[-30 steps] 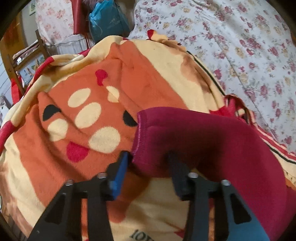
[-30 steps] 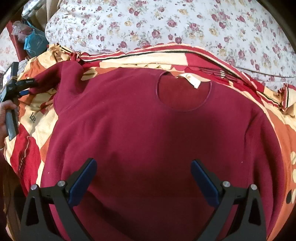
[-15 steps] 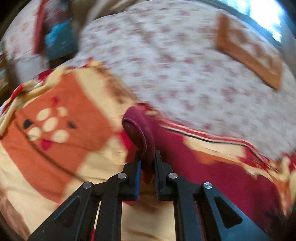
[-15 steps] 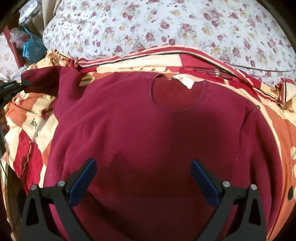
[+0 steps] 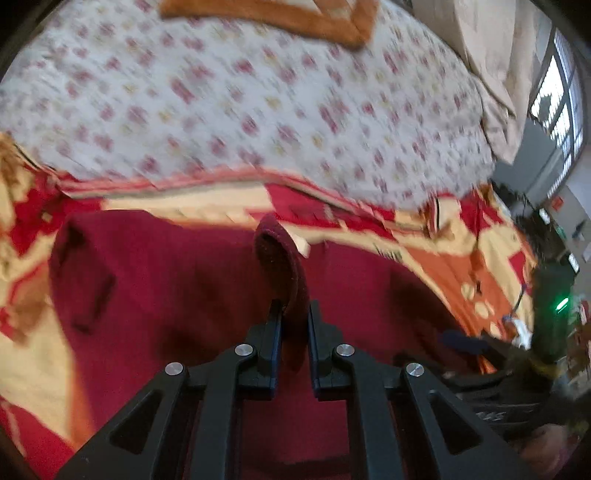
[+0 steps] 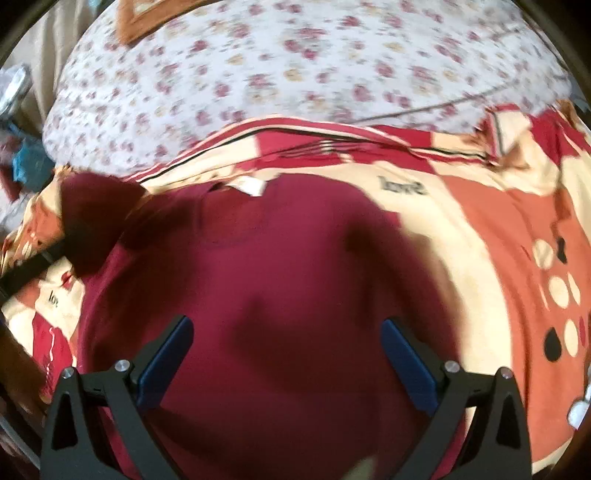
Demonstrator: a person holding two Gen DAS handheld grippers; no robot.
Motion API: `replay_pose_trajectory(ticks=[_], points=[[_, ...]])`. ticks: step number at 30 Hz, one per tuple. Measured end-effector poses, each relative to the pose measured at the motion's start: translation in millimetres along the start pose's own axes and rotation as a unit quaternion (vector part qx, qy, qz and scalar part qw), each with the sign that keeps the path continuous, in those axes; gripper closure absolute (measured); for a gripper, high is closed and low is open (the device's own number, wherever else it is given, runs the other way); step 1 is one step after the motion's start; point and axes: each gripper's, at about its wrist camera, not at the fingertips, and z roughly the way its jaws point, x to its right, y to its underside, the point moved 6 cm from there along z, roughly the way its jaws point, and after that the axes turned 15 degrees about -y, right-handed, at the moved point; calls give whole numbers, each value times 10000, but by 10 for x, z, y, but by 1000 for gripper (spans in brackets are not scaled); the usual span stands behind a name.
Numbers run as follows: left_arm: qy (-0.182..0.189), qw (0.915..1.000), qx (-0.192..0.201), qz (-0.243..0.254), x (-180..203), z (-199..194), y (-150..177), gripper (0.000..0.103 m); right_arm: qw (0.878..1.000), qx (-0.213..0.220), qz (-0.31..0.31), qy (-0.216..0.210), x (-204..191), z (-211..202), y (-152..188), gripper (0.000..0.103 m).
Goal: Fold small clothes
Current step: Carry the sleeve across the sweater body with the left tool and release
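A dark red sweater (image 6: 280,280) lies spread on an orange and cream cartoon blanket (image 6: 498,236), collar and white label (image 6: 251,186) toward the far side. My left gripper (image 5: 294,314) is shut on the sweater's sleeve cuff (image 5: 280,258), which stands up between its pads above the sweater body (image 5: 177,288). In the right wrist view that lifted sleeve (image 6: 92,218) hangs at the left with the left gripper's dark arm under it. My right gripper (image 6: 286,332) hovers open over the sweater's middle, nothing between its blue pads.
A white floral quilt (image 5: 240,103) covers the bed beyond the blanket, with an orange-bordered cloth (image 5: 280,18) on it. A window (image 5: 561,99) is far right. The right gripper's body with a green light (image 5: 554,321) shows at the right edge. Blue bag (image 6: 27,166) at left.
My left gripper closed on the sleeve cuff and carried it from the blanket's left side over the sweater body, turning as it went. My right gripper shifted sideways, still open.
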Motion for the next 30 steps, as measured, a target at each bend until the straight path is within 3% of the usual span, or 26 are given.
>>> replay_pose_trajectory(ticks=[4,7,10,12,14,16,19,21,24,26,27,29,30], points=[[122,9994,-332,-56,219,286,214,103,9998,33,210,59,204,-37,14,0],[347,9983,-461,90,241,210,304,90,9997,2,234,21,239,-12,19,0],[376,9985,-285,290,126,-56,359,84,9999,-21,109,-37,167,13,-4,0],[252,9992,-44,310,-77,-266,384,71,9998,-16,77,-157,106,37,-30,0],[-74,9996,166,227,-387,-413,405,69,9995,-10,59,-320,34,63,-51,0],[-735,9968,316,84,-790,-473,398,69,9986,-21,26,-532,-64,110,-63,0],[-1737,9840,361,-161,-1294,-397,351,69,9966,-111,-43,-810,-225,238,-74,0],[-2101,9765,377,-298,-1495,-326,335,69,9965,-217,-167,-789,-327,385,-106,4],[-2228,9731,244,-540,-1710,-161,318,69,9977,-335,-293,-513,-352,623,-163,28],[-2220,9728,180,-631,-1755,-71,324,69,9973,-460,-261,-500,-314,779,-180,58],[-2276,9713,114,-681,-1776,-24,341,69,9972,-454,-279,-516,-295,841,-193,64],[-2334,9694,2,-768,-1786,73,365,69,9973,-356,-399,-497,-281,825,-230,93],[-2332,9691,-20,-806,-1797,94,395,69,9969,-331,-422,-578,-284,785,-244,97]])
